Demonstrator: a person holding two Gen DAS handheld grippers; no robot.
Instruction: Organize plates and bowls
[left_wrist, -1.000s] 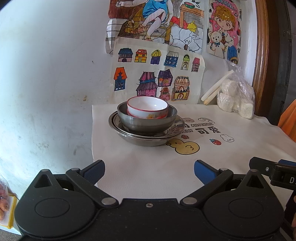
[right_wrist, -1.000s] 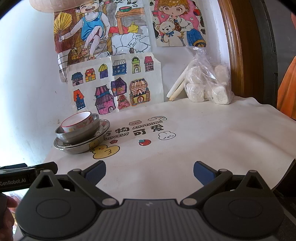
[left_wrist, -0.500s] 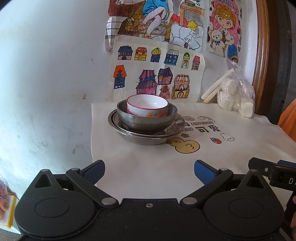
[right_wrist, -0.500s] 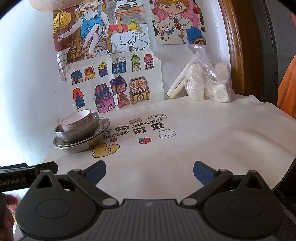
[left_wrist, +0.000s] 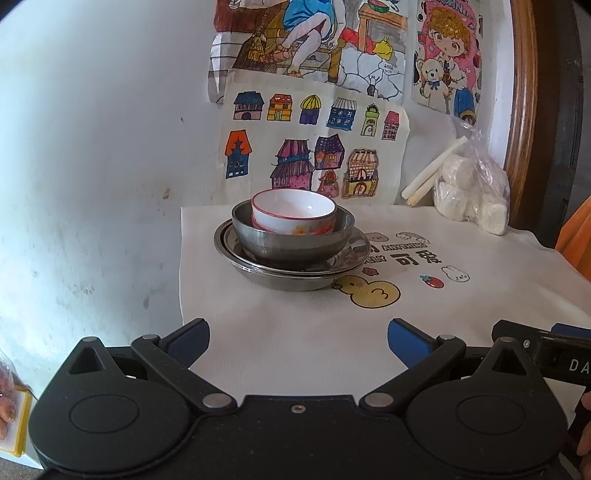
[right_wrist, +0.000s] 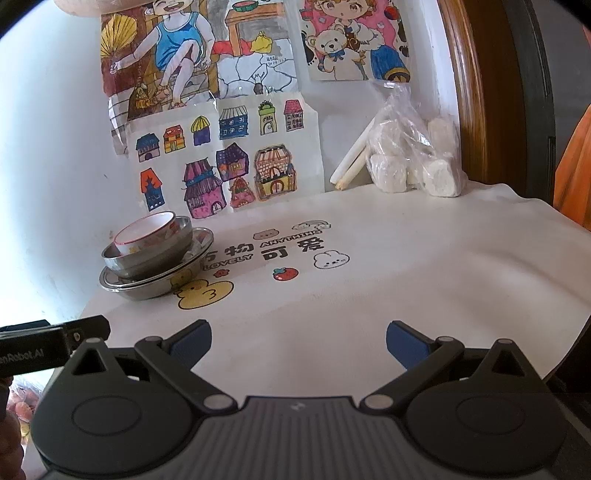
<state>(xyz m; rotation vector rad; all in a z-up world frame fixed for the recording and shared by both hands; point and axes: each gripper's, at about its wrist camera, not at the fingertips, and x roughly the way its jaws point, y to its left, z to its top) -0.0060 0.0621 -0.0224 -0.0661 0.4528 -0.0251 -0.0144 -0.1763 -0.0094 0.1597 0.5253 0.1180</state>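
My left gripper: matte black body w/ two round hubs, silver pivot rivets, one small center screw, blue pads on the fingertips. My right gripper: same black linkage & blue pads, but w/ a ribbed grey top plate. At 9 o'clock in the right view, the left unit's side reads "enRobot.AI" in white.

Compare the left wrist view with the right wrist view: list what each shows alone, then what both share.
Only the left wrist view: the left gripper, open and empty, and a yellow-edged object at the lower left edge.

Only the right wrist view: the right gripper, open and empty, and the fan in the upper drawing.

Both: the red-rimmed bowl nested in the steel bowl on steel plates, the cloth, and the plastic bag.
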